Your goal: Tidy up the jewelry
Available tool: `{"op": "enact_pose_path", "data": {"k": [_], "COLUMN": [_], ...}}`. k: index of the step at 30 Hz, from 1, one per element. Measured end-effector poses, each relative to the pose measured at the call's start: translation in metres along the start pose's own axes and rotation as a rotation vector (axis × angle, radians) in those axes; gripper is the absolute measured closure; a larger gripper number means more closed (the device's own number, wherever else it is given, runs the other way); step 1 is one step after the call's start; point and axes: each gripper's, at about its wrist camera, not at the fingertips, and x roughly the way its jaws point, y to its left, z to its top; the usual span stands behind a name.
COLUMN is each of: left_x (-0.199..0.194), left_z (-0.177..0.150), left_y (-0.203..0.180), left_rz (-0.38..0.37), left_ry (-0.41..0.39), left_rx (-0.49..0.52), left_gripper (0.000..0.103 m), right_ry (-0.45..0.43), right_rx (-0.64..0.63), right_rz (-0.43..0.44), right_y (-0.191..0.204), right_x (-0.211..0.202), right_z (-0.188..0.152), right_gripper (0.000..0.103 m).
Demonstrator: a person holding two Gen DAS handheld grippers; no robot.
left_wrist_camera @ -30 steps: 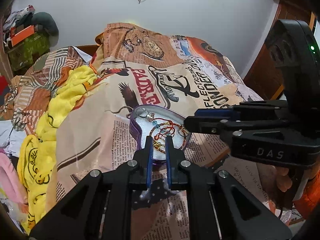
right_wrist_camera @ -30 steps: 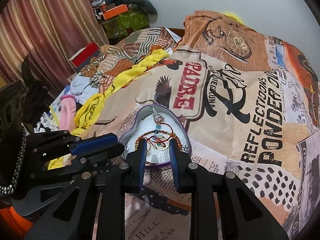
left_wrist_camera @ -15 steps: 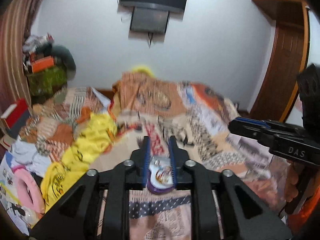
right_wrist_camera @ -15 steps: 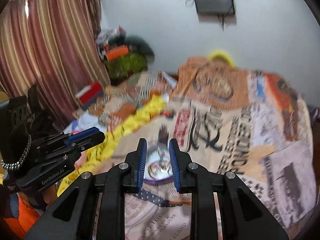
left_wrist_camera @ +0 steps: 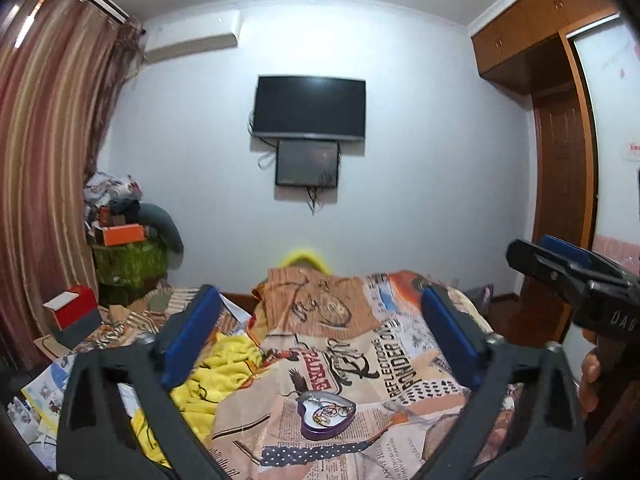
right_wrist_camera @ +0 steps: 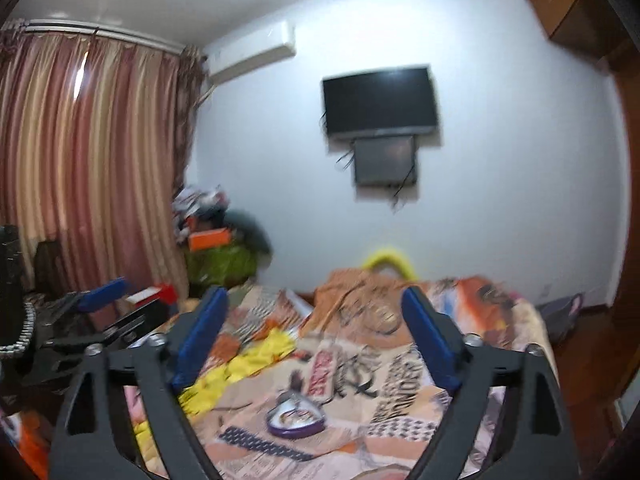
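Both tools, left & right, spread wide, holding nothing, well above heart tin w/ jewelry on bed.

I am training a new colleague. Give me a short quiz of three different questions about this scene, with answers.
1. True or false: the left tool holds a bracelet.
2. The heart-shaped tin lies on: A) the floor B) the printed blanket C) a shelf.
3. Fill in: the right tool has its jaws ____.

Key: 1 false, it is open and holds nothing; 2 B; 3 open.
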Motion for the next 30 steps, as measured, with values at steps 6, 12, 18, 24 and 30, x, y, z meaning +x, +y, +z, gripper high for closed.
{"op": "enact_pose_path", "data": {"k": [6,12,18,24,30], "left_x": [-0.009,-0.010,-0.008,-0.006,-0.004], "left_z": [-0.003,-0.009,-0.010,-0.013,-0.016], "left_y": [-0.004,0.001,0.006,0.005,0.008], "left_rz": [0.011,0.023,0.028,0.035,0.044], "left_ry": [0.013,0.037,0.049,0.060,0.064], "left_rx": [-0.007,-0.028,-0.042,-0.041,-0.053], "left_gripper": [0.000,0.000,0.000,0.000,0.000], "right_ry": [-0.035,-0.021,-0.011,0.005,0.016], "right_rx": [0.010,0.028,0.018,0.008,0.004], "right_rz": [-0.098,-0.089,-0.084,-0.076,-0.072], "right_y": [0.003,0.001,0.002,0.004,0.007], "right_x": [-0.010,-0.013,-0.019,-0.021,-0.020], "right_z": [-0.006,-0.002,-0.008,-0.015,-0.016], "right_gripper": [0.000,0.000,0.000,0.000,0.000]}}
